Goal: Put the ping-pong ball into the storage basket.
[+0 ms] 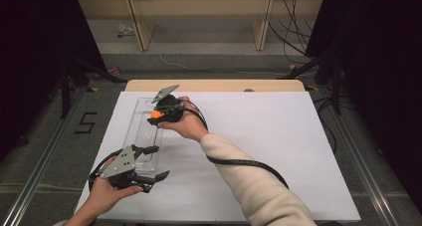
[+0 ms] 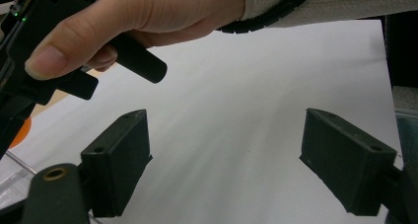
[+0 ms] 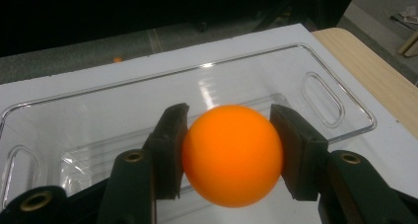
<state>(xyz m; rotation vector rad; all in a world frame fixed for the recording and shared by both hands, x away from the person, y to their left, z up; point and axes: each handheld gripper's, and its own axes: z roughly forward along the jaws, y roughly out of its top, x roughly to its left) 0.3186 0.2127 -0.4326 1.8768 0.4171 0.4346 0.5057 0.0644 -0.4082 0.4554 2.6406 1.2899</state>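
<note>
An orange ball (image 3: 231,154) is clamped between the two black jaws of my right gripper (image 3: 229,152), which is shut on it. In the high view that gripper (image 1: 155,115) holds the ball (image 1: 156,114) over the far half of a clear plastic tray (image 1: 141,131) at the left of the white table sheet. The tray (image 3: 98,120) lies just below and beyond the ball, with nothing in it. My left gripper (image 1: 155,162) hovers at the tray's near end, jaws wide open with nothing between them. In the left gripper view, the left gripper (image 2: 224,165) faces bare white sheet.
A white sheet (image 1: 278,136) covers the table, with a wooden strip (image 1: 214,85) along its far edge. Cables trail on the floor beyond. The person's right hand (image 2: 128,21) and sleeve cross above the left gripper. Dark curtains flank both sides.
</note>
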